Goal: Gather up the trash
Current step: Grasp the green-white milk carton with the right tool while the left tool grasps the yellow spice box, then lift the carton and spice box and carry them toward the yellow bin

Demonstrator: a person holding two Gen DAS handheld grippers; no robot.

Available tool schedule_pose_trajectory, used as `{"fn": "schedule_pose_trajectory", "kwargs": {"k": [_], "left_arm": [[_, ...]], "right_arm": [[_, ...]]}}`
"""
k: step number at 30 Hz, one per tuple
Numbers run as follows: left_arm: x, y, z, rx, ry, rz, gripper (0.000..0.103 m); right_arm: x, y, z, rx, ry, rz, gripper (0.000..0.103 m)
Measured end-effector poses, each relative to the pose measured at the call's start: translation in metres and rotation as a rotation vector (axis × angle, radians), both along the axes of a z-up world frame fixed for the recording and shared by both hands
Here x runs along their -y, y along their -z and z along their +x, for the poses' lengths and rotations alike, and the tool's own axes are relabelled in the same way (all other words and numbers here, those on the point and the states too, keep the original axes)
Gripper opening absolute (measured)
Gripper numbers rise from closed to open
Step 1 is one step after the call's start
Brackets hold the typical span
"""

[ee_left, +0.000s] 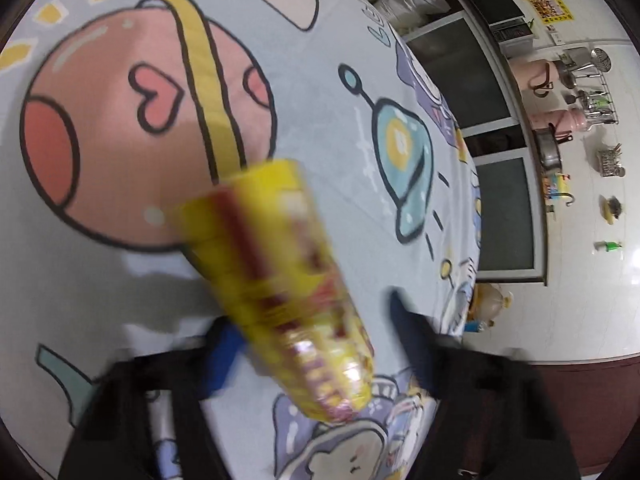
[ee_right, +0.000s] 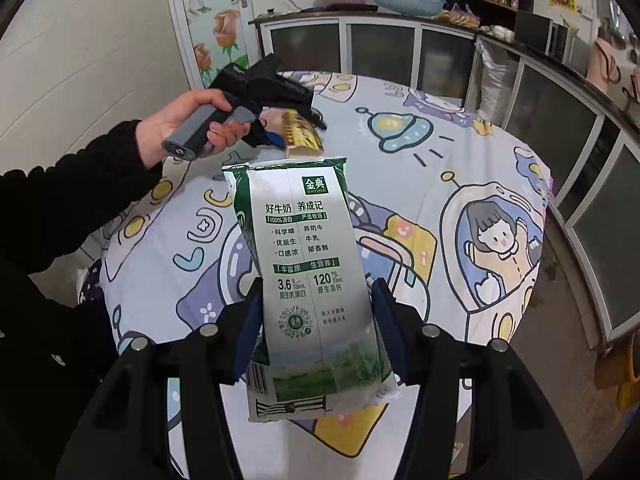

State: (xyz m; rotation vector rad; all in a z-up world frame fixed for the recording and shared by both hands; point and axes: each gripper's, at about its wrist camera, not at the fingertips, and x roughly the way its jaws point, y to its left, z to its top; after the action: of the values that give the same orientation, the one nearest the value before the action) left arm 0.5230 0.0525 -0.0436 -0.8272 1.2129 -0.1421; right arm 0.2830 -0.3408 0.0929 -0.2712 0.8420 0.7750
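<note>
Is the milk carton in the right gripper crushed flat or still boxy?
Crushed flat: the milk carton shows creased, caved-in panels and a crumpled bottom edge between the right gripper pads.

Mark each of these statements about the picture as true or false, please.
1. The right gripper holds a milk carton. True.
2. The carton is red. False: it is white and green.
3. A yellow box is between the left gripper's fingers. True.
4. The table has a plain white cloth. False: the cloth has cartoon prints.
5. A bare hand holds the left gripper's handle. True.
</note>
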Motion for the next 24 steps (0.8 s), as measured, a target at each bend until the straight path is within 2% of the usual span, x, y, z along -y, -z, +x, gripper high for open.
{"fn": "schedule_pose_trajectory", "kwargs": {"k": [1, 2, 5, 13, 20, 24], "left_arm": [[0.0, 0.001, 0.003, 0.005, 0.005, -0.003, 0.034], [0.0, 0.002, 0.004, 0.001, 0.004, -0.006, 0.028], [-0.001, -0.004, 0.001, 0.037, 0.015, 0.007, 0.016], [-0.001, -0.038, -0.045, 0.142, 0.091, 0.044, 0.014], [-0.011, -0.068, -0.113, 0.242, 0.163, 0.103, 0.014], [-0.013, -0.077, -0.164, 0.29, 0.216, 0.179, 0.014]], "right_arm": [[0.0, -0.001, -0.001, 0.006, 0.003, 0.002, 0.051], [0.0, -0.003, -0.002, 0.012, 0.006, 0.003, 0.051], [-0.001, -0.008, -0.006, 0.022, 0.011, 0.015, 0.051], [0.0, -0.021, -0.026, 0.053, 0.048, 0.061, 0.051], [0.001, -0.014, -0.047, 0.029, 0.134, 0.078, 0.051], [0.0, -0.005, -0.066, 0.0, 0.164, 0.098, 0.051]]}}
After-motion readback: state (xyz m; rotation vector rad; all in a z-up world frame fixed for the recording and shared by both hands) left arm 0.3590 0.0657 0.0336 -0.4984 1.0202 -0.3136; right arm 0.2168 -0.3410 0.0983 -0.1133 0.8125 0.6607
